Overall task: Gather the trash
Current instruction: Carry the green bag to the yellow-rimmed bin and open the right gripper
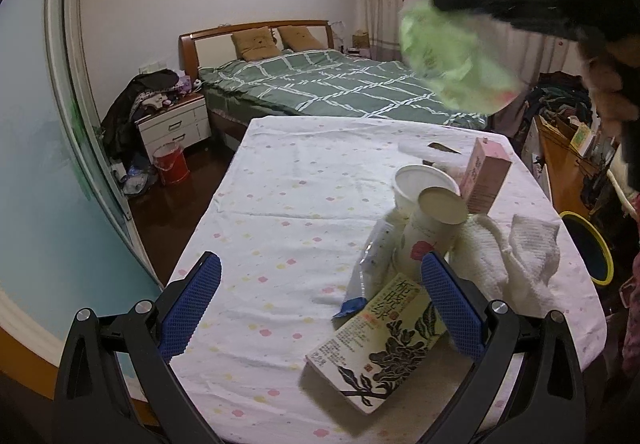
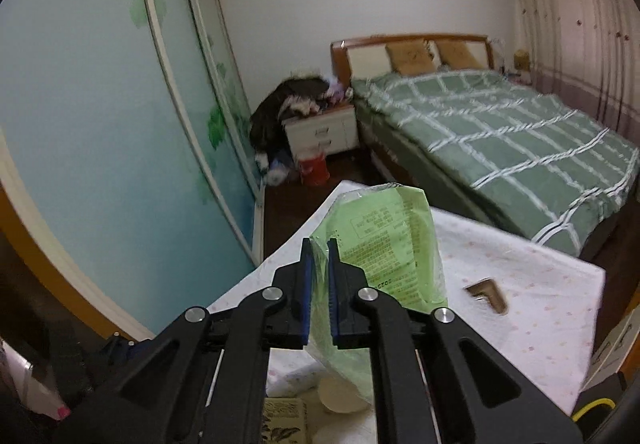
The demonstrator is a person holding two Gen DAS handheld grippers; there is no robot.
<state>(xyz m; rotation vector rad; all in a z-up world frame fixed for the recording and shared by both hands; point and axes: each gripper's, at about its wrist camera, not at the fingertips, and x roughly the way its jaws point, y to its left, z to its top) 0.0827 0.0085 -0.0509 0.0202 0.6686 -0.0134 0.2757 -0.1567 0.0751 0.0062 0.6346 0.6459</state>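
My right gripper [image 2: 319, 244] is shut on a green plastic wrapper [image 2: 384, 244] and holds it in the air above the table; the wrapper also shows, blurred, in the left wrist view [image 1: 456, 56] at the upper right. My left gripper [image 1: 320, 276] is open and empty, low over the table [image 1: 280, 204]. Between and beyond its fingers lies a pile of trash: a cream carton with black flowers [image 1: 380, 344], two paper cups [image 1: 428, 212], a pink carton [image 1: 484, 180], a clear plastic bag [image 1: 368, 268] and crumpled white tissues [image 1: 516, 256].
A bin with a yellow rim [image 1: 592, 244] stands right of the table. A small brown wrapper [image 2: 486, 294] lies on the dotted tablecloth. Behind are a bed with a green checked cover [image 1: 320, 84], a white nightstand [image 1: 176, 124], a red bucket [image 1: 172, 164] and sliding wardrobe doors [image 2: 100, 124].
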